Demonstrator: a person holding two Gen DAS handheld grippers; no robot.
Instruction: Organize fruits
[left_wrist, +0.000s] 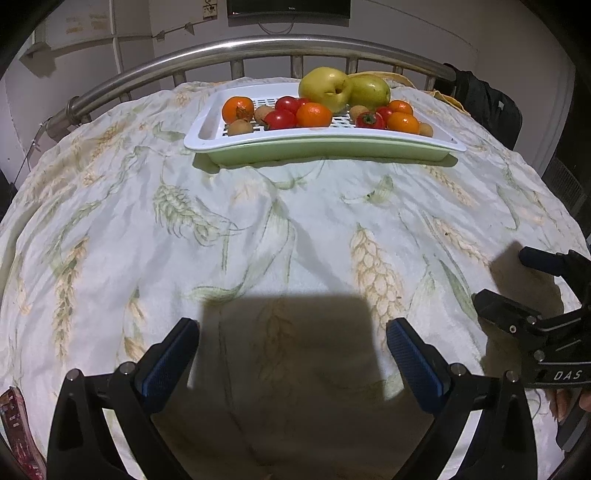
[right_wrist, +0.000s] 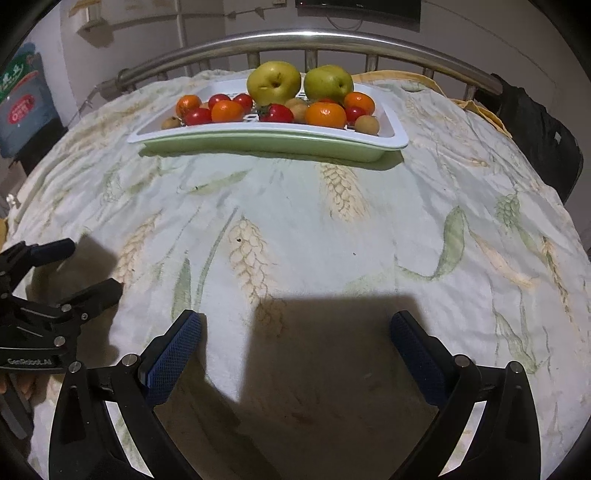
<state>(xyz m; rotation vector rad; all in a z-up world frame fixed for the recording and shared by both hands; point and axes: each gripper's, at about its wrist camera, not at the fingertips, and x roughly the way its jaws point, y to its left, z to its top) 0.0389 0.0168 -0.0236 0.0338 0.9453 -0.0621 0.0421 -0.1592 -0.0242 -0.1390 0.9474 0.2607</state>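
A white slotted tray (left_wrist: 207, 122) (right_wrist: 395, 122) on a green base stands at the far end of the bed. It holds two green pears (left_wrist: 325, 88) (right_wrist: 273, 82), several oranges (left_wrist: 314, 115) (right_wrist: 325, 114), red tomatoes (left_wrist: 279, 120) (right_wrist: 276, 113) and small brown fruits (left_wrist: 240, 127) (right_wrist: 366, 124). My left gripper (left_wrist: 293, 345) hovers open over the near cloth, nothing between its blue pads. My right gripper (right_wrist: 295, 341) is open too, well short of the tray. Each gripper shows at the edge of the other's view: the right gripper (left_wrist: 513, 280), the left gripper (right_wrist: 85, 269).
A leaf-and-wheat printed cloth (left_wrist: 258, 221) covers the bed. A curved steel rail (left_wrist: 221, 50) (right_wrist: 332, 37) runs behind the tray. A black bag (left_wrist: 484, 99) (right_wrist: 535, 125) sits at the far right. A red packet (left_wrist: 14, 424) lies at the near left edge.
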